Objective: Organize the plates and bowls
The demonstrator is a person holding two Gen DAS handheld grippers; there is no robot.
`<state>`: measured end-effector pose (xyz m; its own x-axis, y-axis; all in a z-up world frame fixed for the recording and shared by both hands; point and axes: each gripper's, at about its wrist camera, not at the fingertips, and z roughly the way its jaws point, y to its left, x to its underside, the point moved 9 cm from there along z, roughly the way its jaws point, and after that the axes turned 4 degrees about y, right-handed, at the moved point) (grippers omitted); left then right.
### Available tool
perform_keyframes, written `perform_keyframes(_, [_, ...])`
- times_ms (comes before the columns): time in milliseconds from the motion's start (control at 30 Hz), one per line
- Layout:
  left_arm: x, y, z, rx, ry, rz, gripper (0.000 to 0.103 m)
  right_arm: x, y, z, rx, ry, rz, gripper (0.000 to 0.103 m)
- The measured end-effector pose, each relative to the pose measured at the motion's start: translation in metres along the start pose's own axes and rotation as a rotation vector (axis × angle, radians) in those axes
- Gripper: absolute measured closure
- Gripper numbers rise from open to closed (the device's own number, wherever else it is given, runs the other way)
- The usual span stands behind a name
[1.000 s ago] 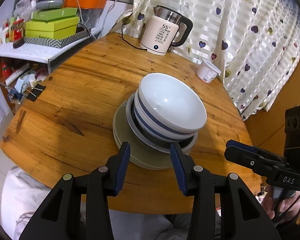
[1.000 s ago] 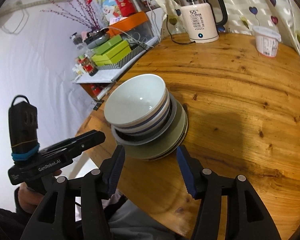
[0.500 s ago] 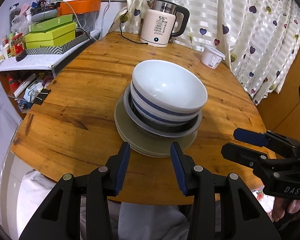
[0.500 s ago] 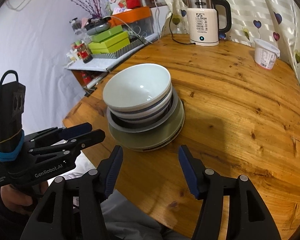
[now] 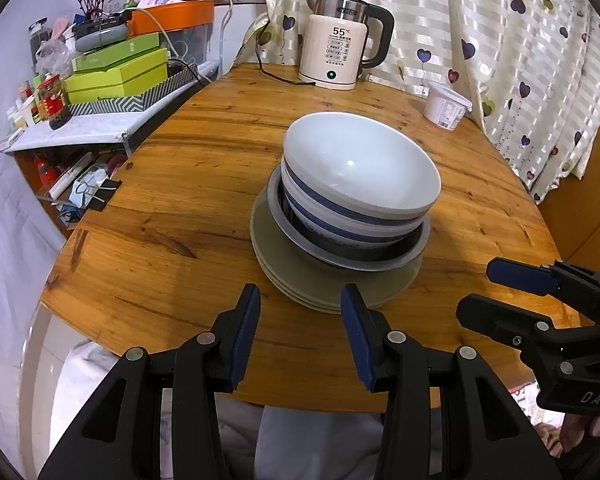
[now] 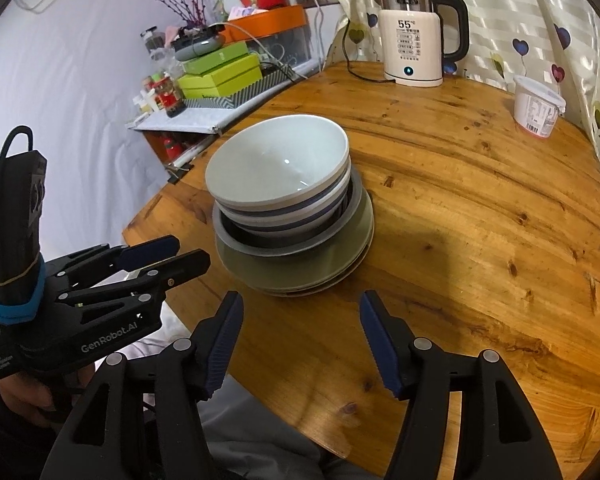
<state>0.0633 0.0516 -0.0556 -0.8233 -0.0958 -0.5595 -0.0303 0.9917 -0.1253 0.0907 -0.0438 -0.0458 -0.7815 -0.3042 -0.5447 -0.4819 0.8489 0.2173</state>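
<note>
Your stack sits near the middle of the round wooden table [image 5: 188,200], close to the edge nearest you. At the bottom lie flat, glossy olive-grey plates [image 5: 300,276], their thin rims showing as layers. On them rests a shallow grey dish [image 5: 380,260] with a dark inside. Nested in that are the white bowls [image 5: 360,176], smooth and glazed, each ringed with a blue band below the rim. The table is varnished pine with knots and long streaks of grain.

Your left gripper [image 5: 300,336] hangs just short of the plates, its jaws apart and empty, the blue ribbed pads facing each other. Your right gripper [image 6: 300,344] also stands apart from the stack with nothing between its jaws; they have just been opening wider.

At the far side stands a cream kettle [image 5: 338,46] with a steel top, black handle and a lit display, and near it a white plastic tub [image 5: 446,106] with a label.

The left wrist view shows the right gripper from the side at the right edge, and more of the heart-patterned curtain [image 5: 520,40]. The right wrist view shows the left gripper low at the left with a hand [image 6: 24,392] on its handle, and a plain white wall behind the cluttered shelf [image 6: 204,76].
</note>
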Motion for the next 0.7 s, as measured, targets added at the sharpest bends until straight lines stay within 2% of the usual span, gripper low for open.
perform_keyframes(700, [0.002, 0.001, 0.008, -0.027, 0.006, 0.007, 0.06, 0.003, -0.001, 0.011, 0.008, 0.024, -0.007, 0.041])
